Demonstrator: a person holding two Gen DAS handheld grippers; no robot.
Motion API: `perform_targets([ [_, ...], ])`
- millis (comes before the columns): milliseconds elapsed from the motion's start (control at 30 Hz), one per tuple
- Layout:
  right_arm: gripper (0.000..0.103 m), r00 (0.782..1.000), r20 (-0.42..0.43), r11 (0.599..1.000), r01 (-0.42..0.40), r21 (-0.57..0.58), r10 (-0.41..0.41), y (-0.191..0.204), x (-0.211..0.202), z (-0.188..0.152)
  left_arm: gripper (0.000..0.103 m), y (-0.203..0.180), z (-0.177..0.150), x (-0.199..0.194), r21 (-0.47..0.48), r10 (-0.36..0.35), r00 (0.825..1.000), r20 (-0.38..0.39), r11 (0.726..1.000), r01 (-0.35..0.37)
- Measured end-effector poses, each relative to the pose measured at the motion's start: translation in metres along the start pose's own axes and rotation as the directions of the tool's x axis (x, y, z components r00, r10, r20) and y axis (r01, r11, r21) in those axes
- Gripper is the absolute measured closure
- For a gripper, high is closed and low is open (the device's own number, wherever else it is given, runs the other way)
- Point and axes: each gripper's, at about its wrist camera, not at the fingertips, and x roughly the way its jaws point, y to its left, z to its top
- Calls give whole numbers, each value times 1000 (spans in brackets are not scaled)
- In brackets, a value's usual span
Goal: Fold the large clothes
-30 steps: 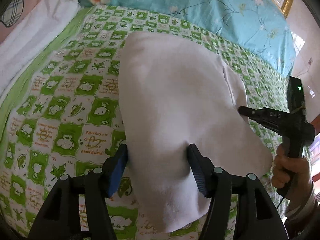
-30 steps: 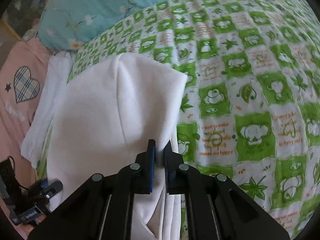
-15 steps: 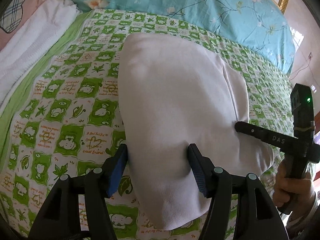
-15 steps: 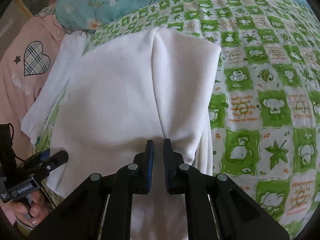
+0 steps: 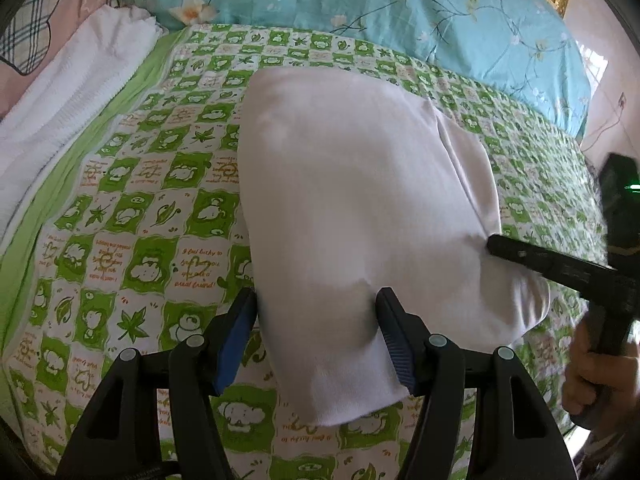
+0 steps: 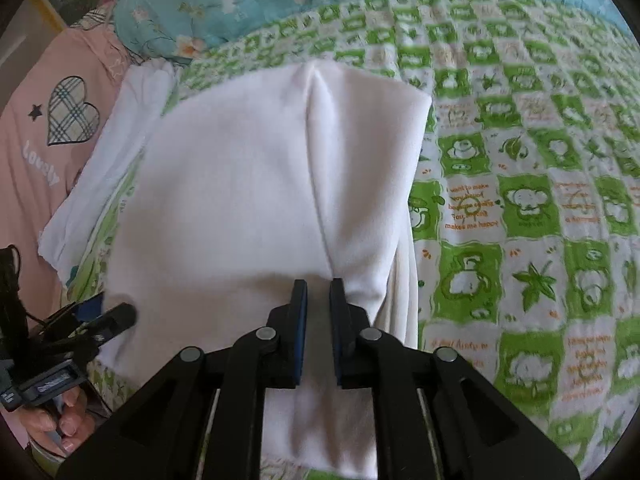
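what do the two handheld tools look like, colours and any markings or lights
Both are black plastic with linked arms joined by round silver pivots. The left tool and right tool each have two flat fingers with ribbed blue pads. Seen from the left, the right one shows a green light. Seen from the right, the left one carries a small label, too blurred to read, and a dark cable.

Folded garment [image 5: 360, 200] lies on the bedsheet [image 5: 132, 216], directly ahead of me. My left gripper [image 5: 316, 312] straddles its near left corner; my right gripper [image 6: 318, 292] sits at its near right edge. Pillow [image 5: 360, 8] behind it. Towel [image 5: 76, 88] lies off to its left, beside the cushion [image 6: 48, 136].
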Motion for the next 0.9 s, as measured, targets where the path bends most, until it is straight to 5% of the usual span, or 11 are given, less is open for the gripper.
perform_targets([
  [133,91,999,10,996,-39,-82,40,18,-17,-20,40,1,-6,-2,0,-6,1000,-1,1000,6],
  [200,91,1000,-31,995,2,-99,-5,15,-10,-33,38,3,-8,0,0,-15,1000,4,1000,15],
  [367,92,999,-35,999,-16,-50,14,2,-7,-38,35,7,-14,1,-3,-21,1000,21,1000,21],
  [600,89,1000,-1,998,6,-55,-6,11,-33,-40,36,-2,-22,-27,39,47,998,51,998,-49],
  [767,63,999,34,998,-8,-65,10,18,-55,-46,31,-9,-33,-51,64,77,994,77,995,-82],
  [900,63,999,43,998,-12,-67,15,22,-68,-56,30,-11,-43,-65,75,92,992,91,992,-99],
])
